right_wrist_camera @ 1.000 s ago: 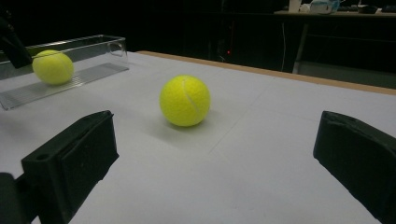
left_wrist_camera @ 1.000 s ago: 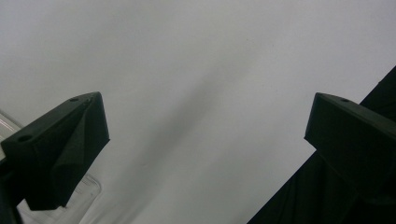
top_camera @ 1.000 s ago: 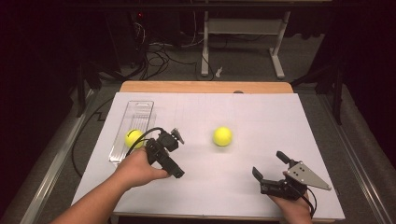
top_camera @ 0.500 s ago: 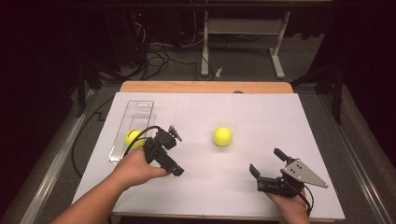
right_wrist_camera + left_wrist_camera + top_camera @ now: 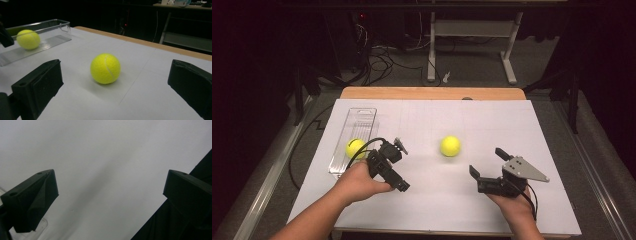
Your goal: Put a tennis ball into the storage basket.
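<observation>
High view, left to right: clear tray (image 5: 362, 120) holding one tennis ball (image 5: 355, 148); left gripper (image 5: 400, 162) beside it, jaws spread, empty; loose tennis ball (image 5: 450, 146) mid-table; right gripper (image 5: 488, 161) near, jaws spread, empty.

White table covering (image 5: 492, 120) lying over a wooden tabletop (image 5: 432, 93), edge showing at upper centre. Grey floor (image 5: 472, 75) beyond, cables (image 5: 379, 55) trailing at upper left. White desk frame (image 5: 472, 35) standing at top centre. Surroundings sitting dark.
</observation>
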Demonstrator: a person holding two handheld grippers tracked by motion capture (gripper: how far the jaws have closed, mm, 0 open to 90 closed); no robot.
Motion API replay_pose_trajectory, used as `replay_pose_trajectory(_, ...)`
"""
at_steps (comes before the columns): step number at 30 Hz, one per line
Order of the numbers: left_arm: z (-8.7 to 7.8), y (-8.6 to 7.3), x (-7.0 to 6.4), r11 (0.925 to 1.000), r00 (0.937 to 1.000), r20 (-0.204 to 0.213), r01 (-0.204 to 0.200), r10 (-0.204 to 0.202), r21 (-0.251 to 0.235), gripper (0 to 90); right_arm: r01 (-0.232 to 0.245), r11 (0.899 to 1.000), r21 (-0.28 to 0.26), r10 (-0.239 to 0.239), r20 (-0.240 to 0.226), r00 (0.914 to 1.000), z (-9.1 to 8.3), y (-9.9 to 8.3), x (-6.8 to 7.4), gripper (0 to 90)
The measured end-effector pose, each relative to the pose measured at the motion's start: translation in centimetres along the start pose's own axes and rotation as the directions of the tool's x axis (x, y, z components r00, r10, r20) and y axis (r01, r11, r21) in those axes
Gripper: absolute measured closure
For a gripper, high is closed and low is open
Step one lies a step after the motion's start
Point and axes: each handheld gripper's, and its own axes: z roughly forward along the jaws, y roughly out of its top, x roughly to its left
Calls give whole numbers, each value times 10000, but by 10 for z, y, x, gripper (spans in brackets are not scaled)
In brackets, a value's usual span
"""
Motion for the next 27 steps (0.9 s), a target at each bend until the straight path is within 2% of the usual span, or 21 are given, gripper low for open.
replay_pose_trajectory(10, 8, -1, -3, 9998, 9999, -35, -117, 117, 128, 8, 17, 9994, 337, -15, -72, 10000, 42, 8, 2, 1)
replay_pose_trajectory(13, 13, -3, 0, 10000, 9997, 242, -2, 1, 52, 10, 82, 9989, 456, -79, -86, 9999, 50, 8, 4, 1)
replay_pose_trajectory(17, 18, -8, 1, 10000, 10000, 84, 40, -40, -8, 13, 158, 9981, 596, -150, -130, 9998, 57, 8, 7, 1)
replay_pose_trajectory(19, 22, -12, 2, 10000, 9995, 305, 56, -55, -35, 14, 210, 9975, 678, -201, -135, 9997, 59, 8, 9, 1)
replay_pose_trajectory(21, 26, -15, 1, 10000, 9998, 166, -53, 53, 51, 11, 243, 9971, 727, -231, -171, 9996, 61, 8, 10, 1)
replay_pose_trajectory(22, 28, -16, 2, 10000, 9996, 289, -33, 33, -7, 11, 230, 9970, 738, -218, -173, 9996, 62, 8, 11, 1)
replay_pose_trajectory(24, 32, -19, 0, 9998, 9998, -98, -180, 180, 98, 6, 211, 9965, 808, -196, -197, 9996, 64, 7, 12, 1)
replay_pose_trajectory(27, 35, -23, -1, 9996, 9996, -27, -270, 270, -33, 6, 273, 9956, 901, -254, -217, 9994, 67, 6, 14, 1)
